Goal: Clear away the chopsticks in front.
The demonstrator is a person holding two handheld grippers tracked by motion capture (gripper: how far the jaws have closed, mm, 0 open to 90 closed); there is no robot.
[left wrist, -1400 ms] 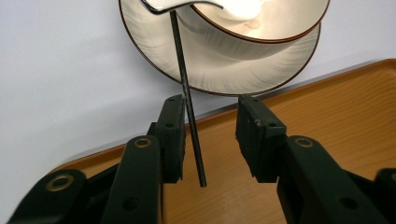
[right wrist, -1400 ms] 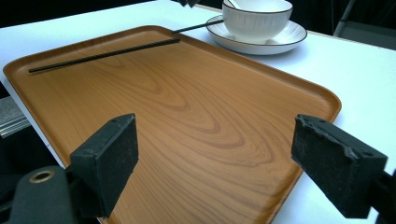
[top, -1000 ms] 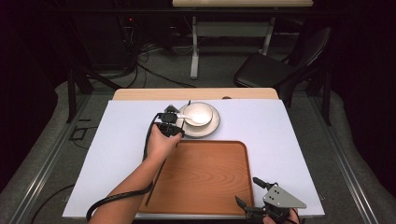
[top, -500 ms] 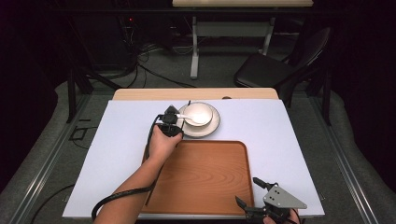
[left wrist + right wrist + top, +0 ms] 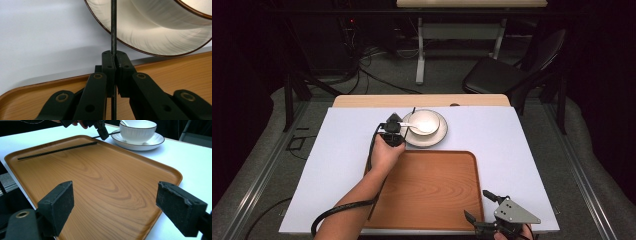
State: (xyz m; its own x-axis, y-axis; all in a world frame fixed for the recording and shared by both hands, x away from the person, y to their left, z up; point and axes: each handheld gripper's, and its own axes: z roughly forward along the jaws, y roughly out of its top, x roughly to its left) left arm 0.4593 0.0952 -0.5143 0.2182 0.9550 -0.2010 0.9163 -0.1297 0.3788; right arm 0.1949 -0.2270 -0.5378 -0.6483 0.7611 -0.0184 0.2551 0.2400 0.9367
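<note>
Jaws on your left gripper (image 5: pixel 114 72) are clamped on a black chopstick (image 5: pixel 113 30) by the plate (image 5: pixel 439 136), at the tray's (image 5: pixel 432 200) far-left corner. Right gripper (image 5: pixel 122 207) jaws gape wide over the tray's near edge, gripping nothing.

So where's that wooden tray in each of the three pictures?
High view: the tray lies low centre, on the table's near half.
Left gripper view: the tray crosses the bottom, behind the jaws clamping a chopstick.
Right gripper view: the tray spreads across most of the picture.
Shared landmark: the white plate just past the tray's far edge.
</note>
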